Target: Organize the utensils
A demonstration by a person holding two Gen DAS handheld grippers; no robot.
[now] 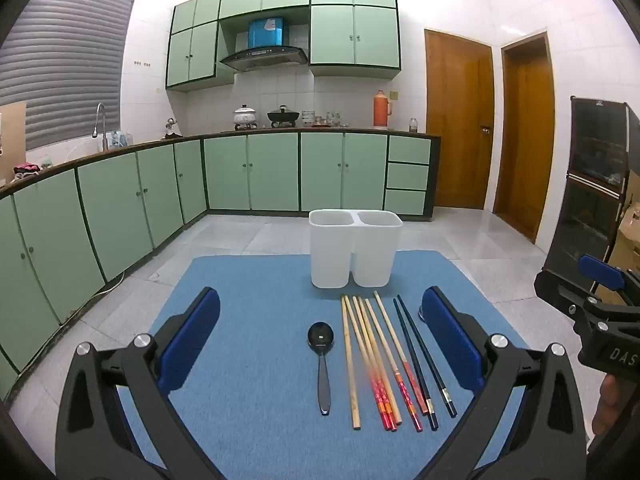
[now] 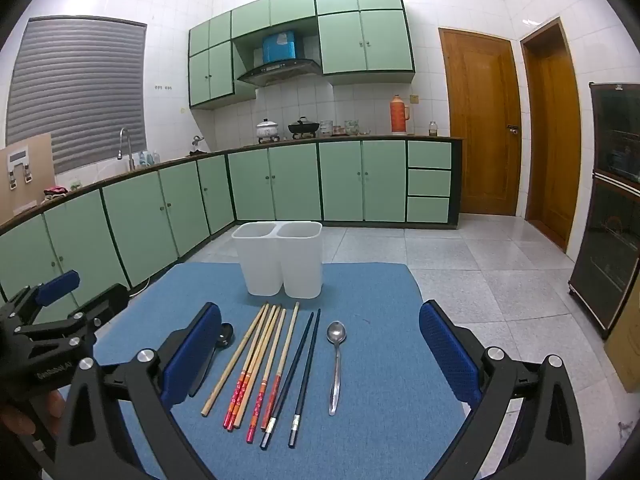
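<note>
Blue mat on a tiled floor, white two-compartment holder at its far edge, chopsticks laid side by side mid-mat, black spoon left, steel spoon right, bare mat beyond it, left gripper and right gripper both spread wide, holding nothing, hovering at the near edge

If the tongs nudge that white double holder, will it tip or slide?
The white double holder looks like thin plastic and appears empty, so probably light. It stands tall on the blue mat, so a high push may tip it; a low push likely slides it.
</note>
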